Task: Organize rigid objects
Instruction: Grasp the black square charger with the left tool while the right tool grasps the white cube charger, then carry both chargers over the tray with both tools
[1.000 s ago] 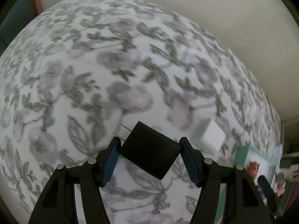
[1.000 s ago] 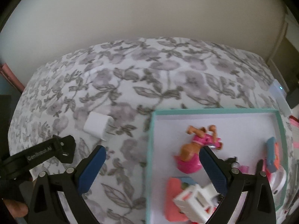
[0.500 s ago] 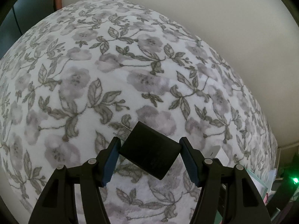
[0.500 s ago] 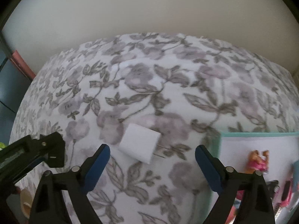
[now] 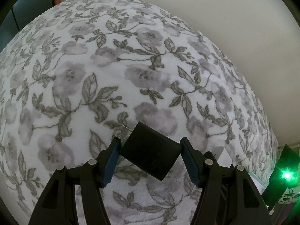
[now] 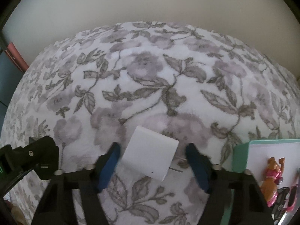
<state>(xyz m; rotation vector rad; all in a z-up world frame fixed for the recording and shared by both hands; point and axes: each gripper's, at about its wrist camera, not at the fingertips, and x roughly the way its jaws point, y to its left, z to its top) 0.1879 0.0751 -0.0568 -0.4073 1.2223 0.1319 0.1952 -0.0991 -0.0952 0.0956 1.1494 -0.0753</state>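
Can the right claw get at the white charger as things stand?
Probably yes: the right claw has been closing around the white charger, which lies between its fingers on the floral blanket, with nothing in the way.

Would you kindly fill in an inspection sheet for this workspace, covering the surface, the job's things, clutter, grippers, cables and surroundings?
Surface: floral blanket, grey flowers on white, soft and fuzzy.
Job's things: black charger block held off the blanket; white charger block lying on the blanket, prongs toward the tray; teal-rimmed tray at right holding a toy dog and toy cars.
Clutter: nothing seen.
Grippers: left gripper shut on the black charger block; right gripper straddles the white charger block, jaws have just been closing, pads not yet pressing.
Cables: nothing seen.
Surroundings: plain cream wall behind; green indicator light at right edge.
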